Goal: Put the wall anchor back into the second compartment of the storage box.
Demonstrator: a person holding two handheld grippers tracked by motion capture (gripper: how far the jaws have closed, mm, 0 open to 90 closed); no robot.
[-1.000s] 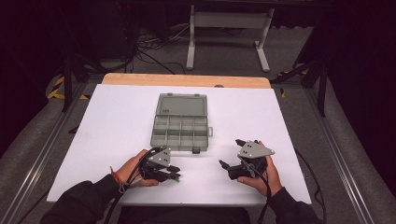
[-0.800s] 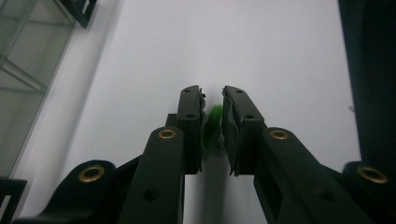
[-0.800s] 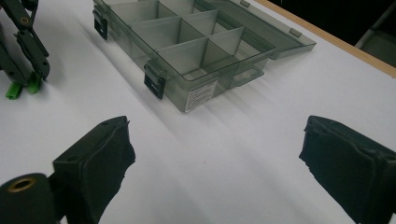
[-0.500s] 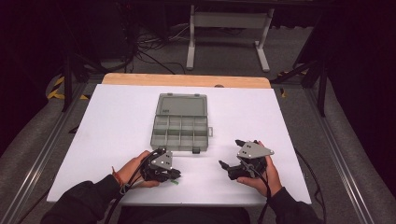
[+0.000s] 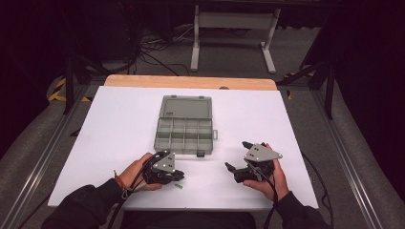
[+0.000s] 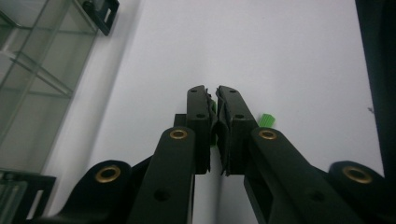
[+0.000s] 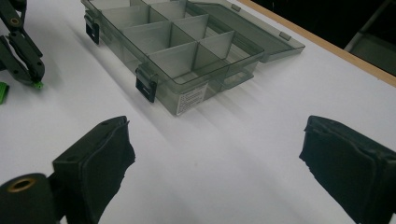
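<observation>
left claw point(image 6: 211, 95) just finished closing, now pinching small green piece point(image 6: 213, 107) on the table point(image 5: 119, 124) | right claw point(image 7: 215, 154) wide open, holding nothing | hands haven't budged | compartment box point(image 5: 184, 125) open nearby

High view steeply above table point(image 5: 119, 124); tool views low, close, both sharing compartment box point(image 7: 187, 51).

So there's a tiny bright green piece point(image 6: 213, 108) pinched between the left gripper point(image 6: 211, 93) pads, right down at the white table. Another green bit point(image 6: 266, 120) lies just beside it.
</observation>
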